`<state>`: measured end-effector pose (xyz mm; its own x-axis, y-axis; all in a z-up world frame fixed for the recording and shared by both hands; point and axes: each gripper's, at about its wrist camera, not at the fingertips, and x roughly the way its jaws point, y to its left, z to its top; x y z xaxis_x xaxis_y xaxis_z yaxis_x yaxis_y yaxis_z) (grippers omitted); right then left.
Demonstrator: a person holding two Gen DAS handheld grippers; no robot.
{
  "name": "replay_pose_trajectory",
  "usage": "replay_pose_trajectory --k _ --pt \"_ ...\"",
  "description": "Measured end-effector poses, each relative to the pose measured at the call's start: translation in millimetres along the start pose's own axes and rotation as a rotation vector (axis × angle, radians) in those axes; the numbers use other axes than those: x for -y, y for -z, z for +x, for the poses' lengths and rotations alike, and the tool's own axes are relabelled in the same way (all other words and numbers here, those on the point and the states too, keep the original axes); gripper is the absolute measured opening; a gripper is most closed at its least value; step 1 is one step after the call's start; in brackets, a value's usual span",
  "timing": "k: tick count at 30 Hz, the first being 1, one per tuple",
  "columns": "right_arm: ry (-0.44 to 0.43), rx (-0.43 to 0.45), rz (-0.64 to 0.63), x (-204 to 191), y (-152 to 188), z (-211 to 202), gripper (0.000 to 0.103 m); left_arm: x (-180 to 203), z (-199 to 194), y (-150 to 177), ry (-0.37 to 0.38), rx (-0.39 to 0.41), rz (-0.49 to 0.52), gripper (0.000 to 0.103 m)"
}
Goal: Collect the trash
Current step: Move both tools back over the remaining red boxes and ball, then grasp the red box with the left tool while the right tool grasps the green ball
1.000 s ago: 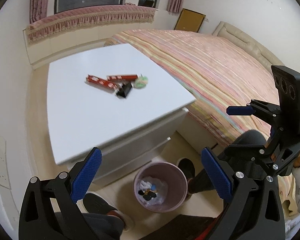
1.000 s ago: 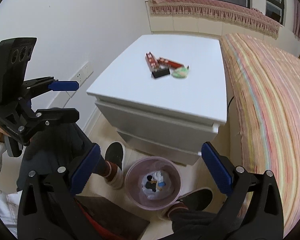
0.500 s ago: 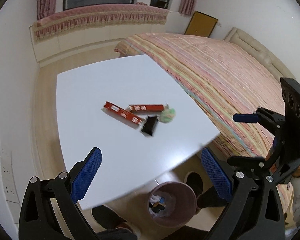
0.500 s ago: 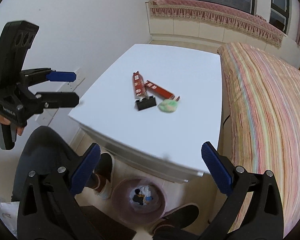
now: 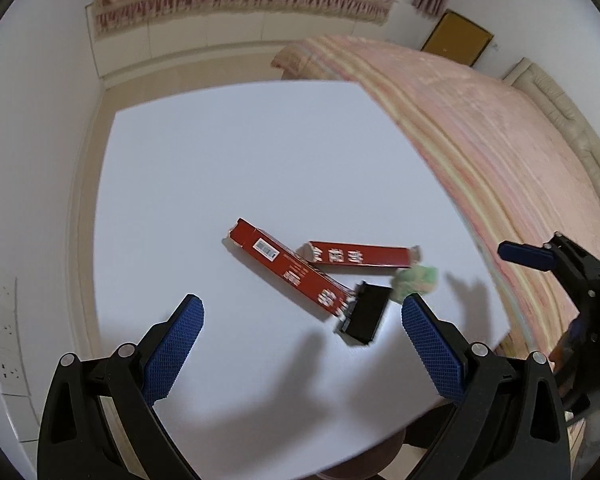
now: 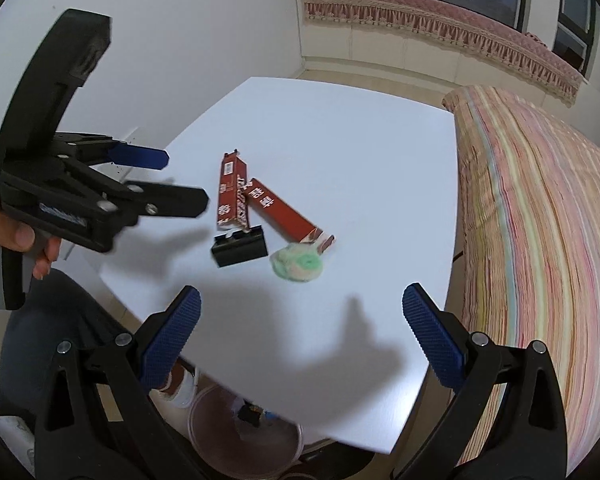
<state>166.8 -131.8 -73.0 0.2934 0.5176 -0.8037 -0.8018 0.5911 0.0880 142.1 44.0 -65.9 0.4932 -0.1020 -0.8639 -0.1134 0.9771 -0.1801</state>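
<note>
Both tools have advanced over the white tabletop (image 5: 260, 168) since a second ago, bringing the litter closer. The left tool (image 5: 302, 344) and right tool (image 6: 300, 332) both gape wide, holding nothing. At mid-frame lie two long red cardboard boxes (image 5: 296, 274) (image 5: 360, 256), a small black box (image 5: 366, 316) and a crumpled green wrapper (image 5: 416, 280). The nearer red box runs diagonally toward lower right, just ahead of the left tool. The pink waste bin (image 6: 244, 436) peeks from under the tabletop's near edge.
</note>
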Motion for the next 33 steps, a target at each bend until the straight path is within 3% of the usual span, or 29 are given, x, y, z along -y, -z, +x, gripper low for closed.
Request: replay_pose_trajectory --k 6,12,18,23,28,33 --pt "-0.005 -0.007 -0.01 7.5 -5.4 18.5 0.099 -4.1 26.4 -2.6 -0.052 -0.032 -0.025 0.095" --pt "0.002 -0.015 -0.014 12.1 -8.0 31.8 0.084 -6.3 36.0 -3.6 -0.091 -0.024 -0.027 0.094" --pt "0.007 -0.015 -0.026 9.8 -9.0 40.8 0.068 -8.5 32.6 -6.3 -0.139 -0.003 -0.009 0.069" --pt "0.01 -0.015 -0.032 7.9 -9.7 43.8 0.054 -17.1 26.3 -6.1 -0.128 0.007 -0.009 0.039" --pt "0.008 -0.016 -0.029 7.7 -9.7 45.5 0.032 -18.8 23.9 -4.5 -0.094 0.003 0.011 0.024" --pt "0.005 -0.016 -0.023 7.0 -8.9 43.9 0.026 -21.7 22.1 0.2 -0.061 0.001 0.024 0.016"
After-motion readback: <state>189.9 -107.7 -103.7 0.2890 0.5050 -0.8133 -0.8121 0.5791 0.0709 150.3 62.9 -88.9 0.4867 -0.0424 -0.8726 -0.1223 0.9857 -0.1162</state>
